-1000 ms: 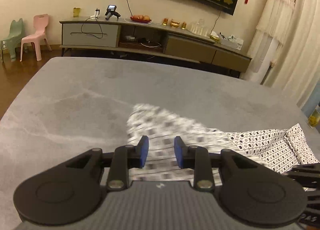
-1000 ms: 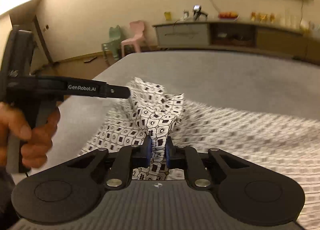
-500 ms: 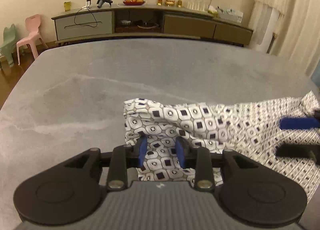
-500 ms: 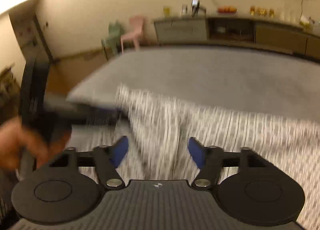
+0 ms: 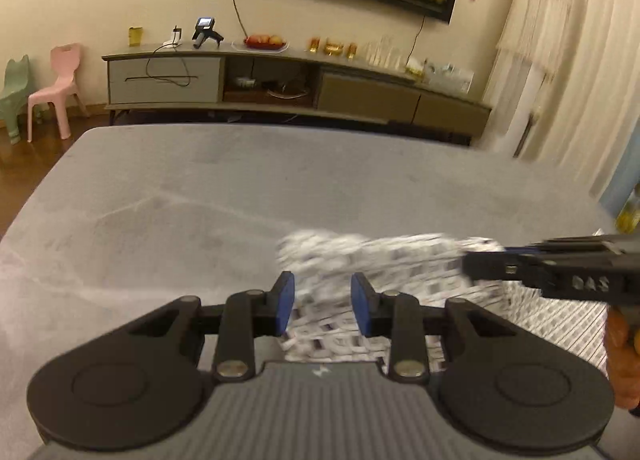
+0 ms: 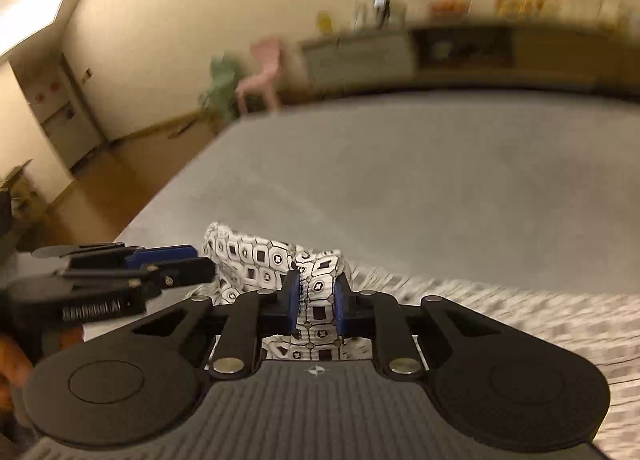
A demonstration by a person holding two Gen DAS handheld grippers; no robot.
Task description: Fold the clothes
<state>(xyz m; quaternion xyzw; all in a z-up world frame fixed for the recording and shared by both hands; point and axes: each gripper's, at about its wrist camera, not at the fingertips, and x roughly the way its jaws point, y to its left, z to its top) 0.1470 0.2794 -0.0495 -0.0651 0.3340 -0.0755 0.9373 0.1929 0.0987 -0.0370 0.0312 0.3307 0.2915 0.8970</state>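
A white cloth with a black square pattern (image 5: 400, 256) lies partly bunched on the grey table (image 5: 240, 188). My left gripper (image 5: 322, 300) has a blurred fold of it between its blue pads, which stand a little apart and seem to hold it. From the right wrist view the left gripper (image 6: 204, 260) meets the raised corner of the cloth (image 6: 256, 256). My right gripper (image 6: 318, 296) is closing, and its pads press on a narrow upright fold. Seen from the left, the right gripper (image 5: 470, 264) sits at the cloth's right end, close beside the left gripper.
The grey table (image 6: 440, 180) stretches far ahead of both grippers. Beyond it stand a long low cabinet (image 5: 280, 76), a pink chair (image 5: 56, 88) and a green chair (image 5: 16, 96). Curtains (image 5: 580, 80) hang at the right. A hand (image 5: 620, 340) holds the right gripper.
The right gripper let go of its fold, opened wide, then closed on a fold nearer the left gripper. The cloth bunched up. The left gripper kept its opening and place.
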